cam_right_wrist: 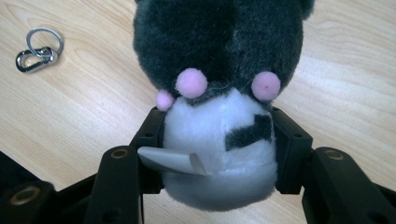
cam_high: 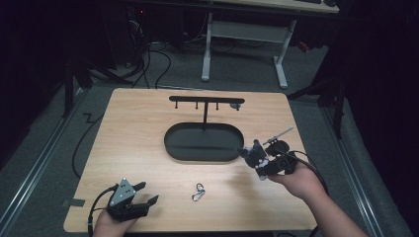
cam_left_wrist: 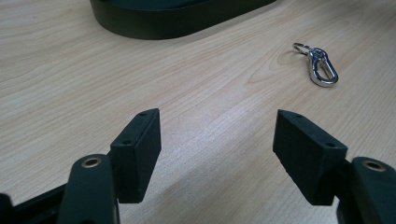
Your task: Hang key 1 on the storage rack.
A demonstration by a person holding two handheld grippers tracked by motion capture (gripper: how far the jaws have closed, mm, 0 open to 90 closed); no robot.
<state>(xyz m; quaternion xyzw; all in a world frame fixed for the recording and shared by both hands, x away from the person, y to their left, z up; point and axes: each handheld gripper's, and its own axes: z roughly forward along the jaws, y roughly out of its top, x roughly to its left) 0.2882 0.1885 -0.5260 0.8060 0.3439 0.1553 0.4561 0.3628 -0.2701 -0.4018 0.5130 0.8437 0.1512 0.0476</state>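
The right gripper (cam_high: 253, 157) pinched a small plush toy (cam_right_wrist: 219, 93), dark grey and white with pink pompoms, its jaws pressed against the white part on both sides. A pale tag (cam_right_wrist: 170, 161) stuck out by one jaw. In the high view the toy (cam_high: 254, 154) hung just above the table, beside the right end of the oval black tray (cam_high: 175, 148), apart from it as far as could be told.

The left gripper (cam_high: 141, 193) rested low at the near left corner of the table, jaws spread wide with nothing between them. Its own view showed bare wood between the pads (cam_left_wrist: 137, 149), and a silver carabiner clip with key ring (cam_left_wrist: 320, 65) lying farther off. From above, the clip (cam_high: 198, 192) lay near the front edge, between the two hands and well apart from the toy.

Judgement: the work looked like hanging the toy on the stand (cam_high: 205, 101) that rises from the tray, a crossbar with short pegs, all of them bare. So the pick-up seemed done; the carry and hanging were left. Whether the clip was meant to join the toy could not be told.

Surface: a light wooden table (cam_high: 123, 128), visibly grained, uncluttered. Room: dim, grey carpeted floor, cables trailing at the back left, a white-legged desk frame (cam_high: 244, 49) beyond the table, and dark stands at either side.
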